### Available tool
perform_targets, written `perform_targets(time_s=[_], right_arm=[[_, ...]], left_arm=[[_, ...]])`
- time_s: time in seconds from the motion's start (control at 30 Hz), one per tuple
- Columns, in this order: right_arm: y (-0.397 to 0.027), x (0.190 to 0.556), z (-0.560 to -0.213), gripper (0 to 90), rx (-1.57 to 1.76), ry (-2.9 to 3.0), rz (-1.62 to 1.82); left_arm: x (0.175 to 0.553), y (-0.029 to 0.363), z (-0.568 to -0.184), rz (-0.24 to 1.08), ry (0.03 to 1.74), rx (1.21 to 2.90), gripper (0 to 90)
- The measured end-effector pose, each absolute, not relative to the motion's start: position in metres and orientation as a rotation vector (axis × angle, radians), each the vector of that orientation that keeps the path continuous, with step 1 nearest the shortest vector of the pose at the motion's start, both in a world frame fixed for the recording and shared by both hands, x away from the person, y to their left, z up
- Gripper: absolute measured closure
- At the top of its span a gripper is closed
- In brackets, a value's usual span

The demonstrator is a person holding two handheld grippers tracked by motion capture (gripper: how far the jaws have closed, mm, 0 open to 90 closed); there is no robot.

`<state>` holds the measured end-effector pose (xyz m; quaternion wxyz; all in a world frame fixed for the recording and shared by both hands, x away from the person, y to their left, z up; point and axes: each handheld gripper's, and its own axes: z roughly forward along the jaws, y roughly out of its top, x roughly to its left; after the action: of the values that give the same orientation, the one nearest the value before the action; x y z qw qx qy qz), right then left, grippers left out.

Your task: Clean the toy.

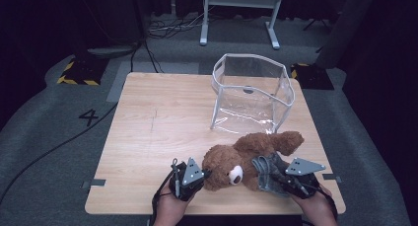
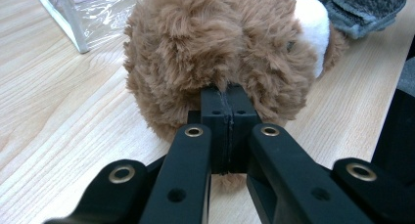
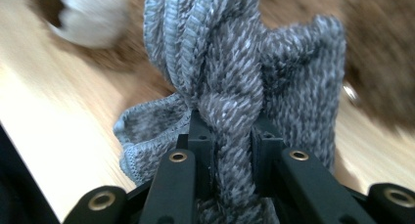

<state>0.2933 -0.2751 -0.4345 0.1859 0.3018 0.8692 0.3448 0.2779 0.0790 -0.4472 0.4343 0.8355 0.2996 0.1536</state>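
A brown teddy bear (image 1: 246, 154) lies on the wooden table (image 1: 157, 127) near its front edge, its white snout facing the front. My left gripper (image 1: 204, 175) is at the left side of the bear's head. In the left gripper view its jaws (image 2: 229, 104) are pressed together with their tips buried in the head fur (image 2: 215, 43). A grey knitted garment (image 1: 266, 172) lies against the bear's body. My right gripper (image 1: 277, 176) is shut on a bunched fold of that knit (image 3: 230, 62), with the brown fur (image 3: 381, 48) blurred behind it.
A clear plastic bag with white edging (image 1: 251, 93) stands open at the back right of the table, just beyond the bear. Its corner (image 2: 73, 18) appears in the left gripper view. Bare wood stretches over the table's left half. Cables and a frame's legs are on the floor behind.
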Motion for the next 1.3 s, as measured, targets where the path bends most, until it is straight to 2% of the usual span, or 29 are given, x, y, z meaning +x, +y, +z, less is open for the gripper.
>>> perform_targets(time_s=[0.3,0.47,0.63,0.73,0.77,0.8,0.87,1.0,1.13,1.3], right_arm=[[-0.322,0.300,-0.440,76.2,1.044,2.407,0.890],[-0.333,0.293,-0.425,76.2,1.072,2.357,0.933],[-0.313,0.283,-0.405,76.1,0.966,2.378,1.051],[-0.272,0.281,-0.390,76.0,0.812,2.434,1.167],[-0.272,0.281,-0.390,76.0,0.812,2.434,1.167],[-0.246,0.283,-0.388,75.9,0.741,2.466,1.206],[-0.225,0.283,-0.389,75.7,0.687,2.486,1.218],[-0.194,0.294,-0.406,75.8,0.644,2.525,1.121],[-0.201,0.306,-0.419,75.8,0.720,2.574,1.068],[-0.221,0.304,-0.432,75.9,0.761,2.596,0.950]], left_arm=[[0.279,0.080,-0.448,0.379,0.757,2.076,89.0],[0.280,0.079,-0.448,0.375,0.761,2.074,89.1],[0.283,0.079,-0.449,0.374,0.775,2.072,89.0],[0.288,0.082,-0.453,0.360,0.802,2.072,89.0],[0.288,0.082,-0.453,0.360,0.802,2.072,89.0],[0.288,0.082,-0.453,0.354,0.801,2.070,89.0],[0.286,0.080,-0.453,0.365,0.791,2.080,89.0],[0.286,0.081,-0.452,0.376,0.791,2.083,89.0],[0.287,0.082,-0.453,0.359,0.796,2.070,89.0],[0.287,0.081,-0.452,0.368,0.795,2.068,89.0]])
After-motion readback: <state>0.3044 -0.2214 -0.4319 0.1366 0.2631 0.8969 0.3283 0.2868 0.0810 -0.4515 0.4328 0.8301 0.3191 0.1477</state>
